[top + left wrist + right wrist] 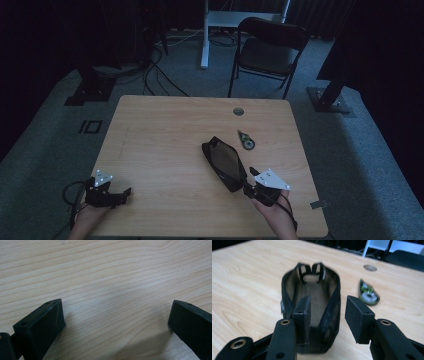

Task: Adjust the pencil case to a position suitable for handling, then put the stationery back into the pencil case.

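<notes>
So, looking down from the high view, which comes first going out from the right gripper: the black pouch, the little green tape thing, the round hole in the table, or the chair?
1. Black pouch: right at the right gripper, its near end by the jaws.
2. Green tape dispenser: farther up the table, just beyond the pouch.
3. Round hole: near the table's far edge.
4. Black chair: on the floor behind the table.
</notes>
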Motion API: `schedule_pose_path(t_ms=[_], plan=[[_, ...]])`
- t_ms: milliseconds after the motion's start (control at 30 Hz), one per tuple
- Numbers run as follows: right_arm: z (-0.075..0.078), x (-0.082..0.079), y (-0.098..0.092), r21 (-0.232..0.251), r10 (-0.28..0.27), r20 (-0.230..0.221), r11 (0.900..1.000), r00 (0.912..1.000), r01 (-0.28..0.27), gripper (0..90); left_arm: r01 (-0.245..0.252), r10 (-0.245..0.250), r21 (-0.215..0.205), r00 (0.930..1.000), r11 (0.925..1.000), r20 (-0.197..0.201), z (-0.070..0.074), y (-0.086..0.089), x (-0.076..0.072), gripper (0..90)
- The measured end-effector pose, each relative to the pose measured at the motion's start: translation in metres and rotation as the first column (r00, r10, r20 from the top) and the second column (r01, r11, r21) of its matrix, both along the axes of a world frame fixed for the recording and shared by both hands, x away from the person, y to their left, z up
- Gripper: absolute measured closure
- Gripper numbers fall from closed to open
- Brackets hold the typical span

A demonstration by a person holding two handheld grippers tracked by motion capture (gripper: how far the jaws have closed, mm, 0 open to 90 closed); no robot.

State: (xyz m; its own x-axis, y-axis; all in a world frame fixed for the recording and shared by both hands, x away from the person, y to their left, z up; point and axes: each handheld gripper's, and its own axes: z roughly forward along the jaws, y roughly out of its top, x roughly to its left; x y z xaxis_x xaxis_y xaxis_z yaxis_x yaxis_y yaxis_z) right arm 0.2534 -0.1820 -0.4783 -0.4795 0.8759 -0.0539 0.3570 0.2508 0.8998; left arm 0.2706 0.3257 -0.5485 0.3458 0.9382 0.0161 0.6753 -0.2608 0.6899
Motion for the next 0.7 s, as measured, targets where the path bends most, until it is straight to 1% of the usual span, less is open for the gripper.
schedule_pose_path(t_ms=[100,167,267,333,367,467,567,633,700], plan=[[0.01,0.005,-0.003,0.017,0.001,0.019,1.0,0.9998,-0.001,51.3,0.0,0.0,0.0,1.0,1.0,0.0,0.0,0.0,0.0,0.8],[0.015,0.009,-0.004,0.022,0.001,0.025,1.0,0.9997,-0.002,51.1,0.0,0.0,0.0,1.0,1.0,0.0,0.0,0.0,0.0,0.8],[0.022,0.016,-0.008,0.017,0.0,0.034,1.0,0.9994,-0.001,51.1,0.0,0.0,0.0,1.0,1.0,0.0,0.0,0.0,0.0,0.7],[0.025,0.02,-0.01,0.027,-0.007,0.044,1.0,0.999,0.005,51.0,0.0,0.0,0.0,1.0,1.0,0.0,0.0,0.0,0.0,0.8],[0.026,0.023,-0.011,0.034,-0.008,0.046,0.999,0.9989,0.006,49.2,0.0,0.0,0.0,1.0,1.0,0.0,0.0,0.0,0.0,0.8],[0.028,0.032,-0.015,0.043,-0.007,0.042,0.999,0.9991,0.006,46.1,-0.001,0.001,-0.002,1.0,1.0,0.001,0.0,0.0,0.0,0.8],[0.027,0.041,-0.017,0.042,-0.011,0.032,0.999,0.9994,0.01,46.1,-0.001,0.001,-0.002,1.0,1.0,0.001,0.0,0.0,0.0,0.8],[0.027,0.047,-0.02,0.048,-0.02,0.031,0.999,0.9993,0.019,45.3,-0.001,0.001,-0.002,1.0,1.0,0.001,0.0,0.0,0.0,0.8],[0.026,0.053,-0.021,0.049,-0.018,0.033,0.999,0.9993,0.016,43.0,-0.001,0.001,-0.002,1.0,1.0,0.0,0.0,0.0,0.0,0.8]])
